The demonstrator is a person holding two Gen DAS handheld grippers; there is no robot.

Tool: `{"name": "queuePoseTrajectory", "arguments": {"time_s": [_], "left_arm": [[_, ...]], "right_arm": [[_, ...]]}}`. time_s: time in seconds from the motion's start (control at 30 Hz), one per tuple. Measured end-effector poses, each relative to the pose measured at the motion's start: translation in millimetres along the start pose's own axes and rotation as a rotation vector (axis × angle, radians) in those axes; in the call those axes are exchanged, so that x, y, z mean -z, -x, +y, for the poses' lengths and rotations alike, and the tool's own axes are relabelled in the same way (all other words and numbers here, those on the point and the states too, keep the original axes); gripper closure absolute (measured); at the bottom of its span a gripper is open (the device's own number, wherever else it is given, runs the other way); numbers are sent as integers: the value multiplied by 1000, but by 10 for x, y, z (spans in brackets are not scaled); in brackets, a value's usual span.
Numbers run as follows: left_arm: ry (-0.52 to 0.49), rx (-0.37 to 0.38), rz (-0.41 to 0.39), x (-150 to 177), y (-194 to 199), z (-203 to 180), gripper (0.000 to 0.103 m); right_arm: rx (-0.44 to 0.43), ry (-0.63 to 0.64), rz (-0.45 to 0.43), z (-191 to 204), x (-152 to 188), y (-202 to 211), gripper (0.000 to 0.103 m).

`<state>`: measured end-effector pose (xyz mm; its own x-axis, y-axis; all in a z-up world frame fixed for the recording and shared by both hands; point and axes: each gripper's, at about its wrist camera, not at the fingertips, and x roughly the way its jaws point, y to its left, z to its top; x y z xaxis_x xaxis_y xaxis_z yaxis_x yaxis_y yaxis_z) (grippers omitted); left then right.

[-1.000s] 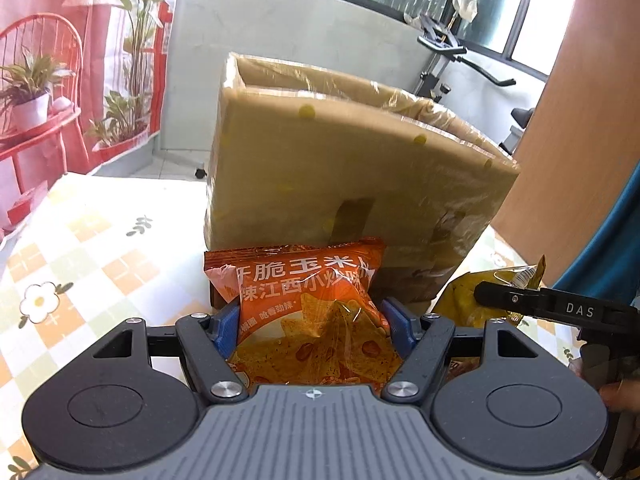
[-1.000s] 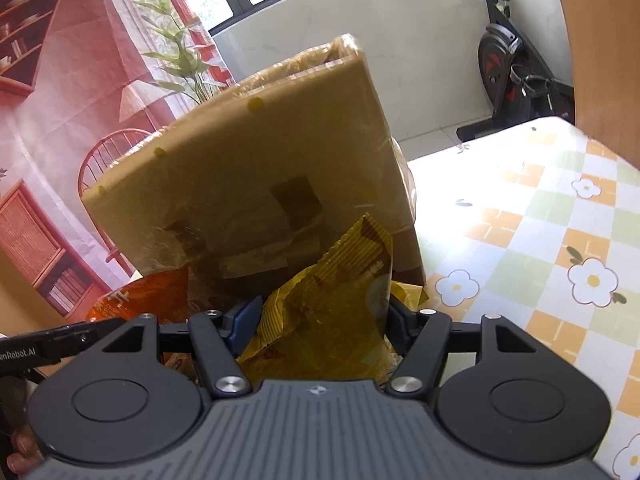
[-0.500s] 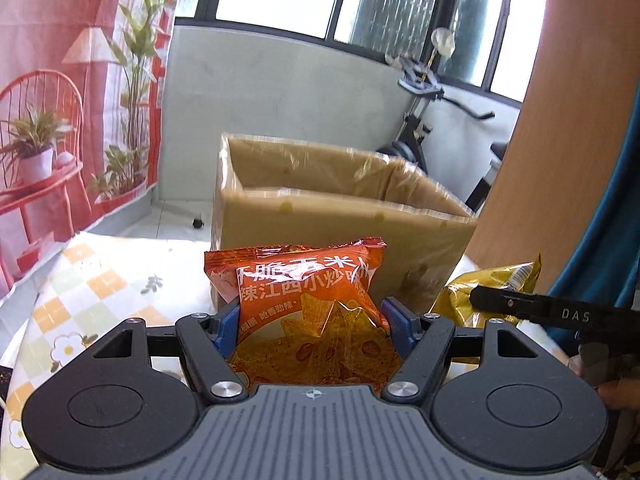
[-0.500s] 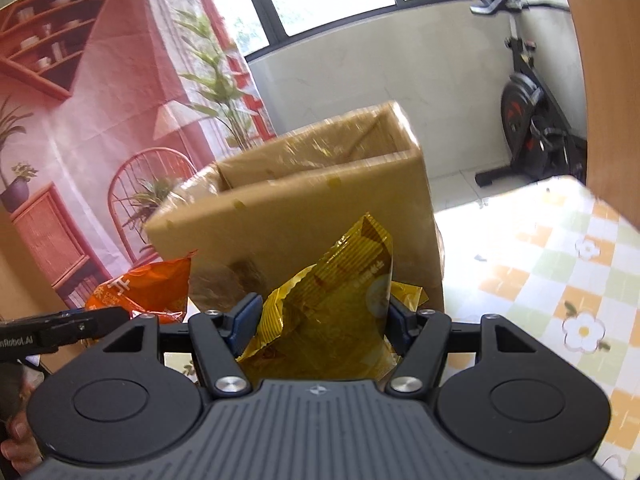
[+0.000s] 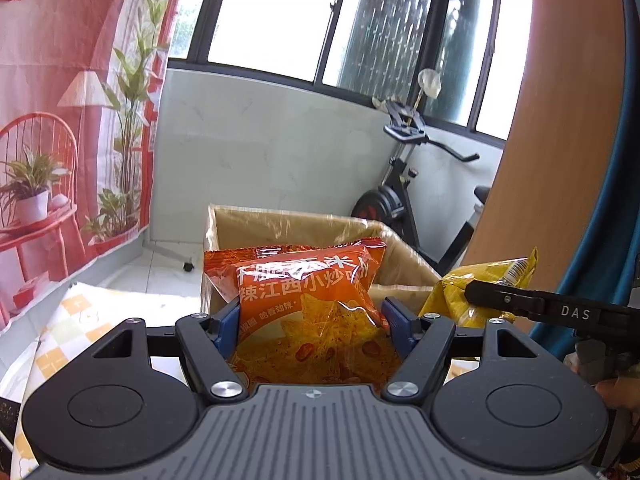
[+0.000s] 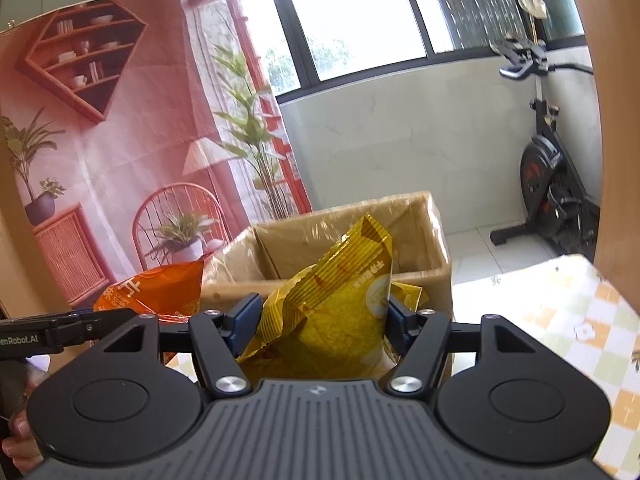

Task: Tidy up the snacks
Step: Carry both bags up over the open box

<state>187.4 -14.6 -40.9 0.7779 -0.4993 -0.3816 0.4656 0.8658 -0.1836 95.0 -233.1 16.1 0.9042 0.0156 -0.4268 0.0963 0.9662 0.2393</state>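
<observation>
My left gripper [image 5: 310, 318] is shut on an orange chip bag [image 5: 304, 300] and holds it up in front of an open cardboard box [image 5: 280, 224] lined with plastic. My right gripper [image 6: 320, 320] is shut on a yellow snack bag [image 6: 332, 304], held up before the same box [image 6: 420, 276]. The yellow bag [image 5: 480, 284] and the right gripper's finger [image 5: 532, 304] show at the right of the left wrist view. The orange bag [image 6: 160, 292] shows at the left of the right wrist view. Both bags sit near the level of the box's near rim.
The box stands on a table with a flower-check cloth [image 6: 580, 312]. An exercise bike [image 6: 556, 184] stands behind on the floor. A wooden panel [image 5: 560, 120] rises at the right and a printed backdrop [image 5: 60, 120] hangs at the left.
Both grippers have risen with their bags. The box, seen from its side before, now shows its open top and sits lower in both views.
</observation>
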Motion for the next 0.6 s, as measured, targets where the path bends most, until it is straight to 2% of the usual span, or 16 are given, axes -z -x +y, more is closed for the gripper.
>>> {"name": "queuePoseTrajectory", "arguments": {"time_s": [0.6], "left_arm": [[3,2,-48,-254,-123,-45,29]], "right_arm": [[-4,63,-50,53,-646,-134,37]]}}
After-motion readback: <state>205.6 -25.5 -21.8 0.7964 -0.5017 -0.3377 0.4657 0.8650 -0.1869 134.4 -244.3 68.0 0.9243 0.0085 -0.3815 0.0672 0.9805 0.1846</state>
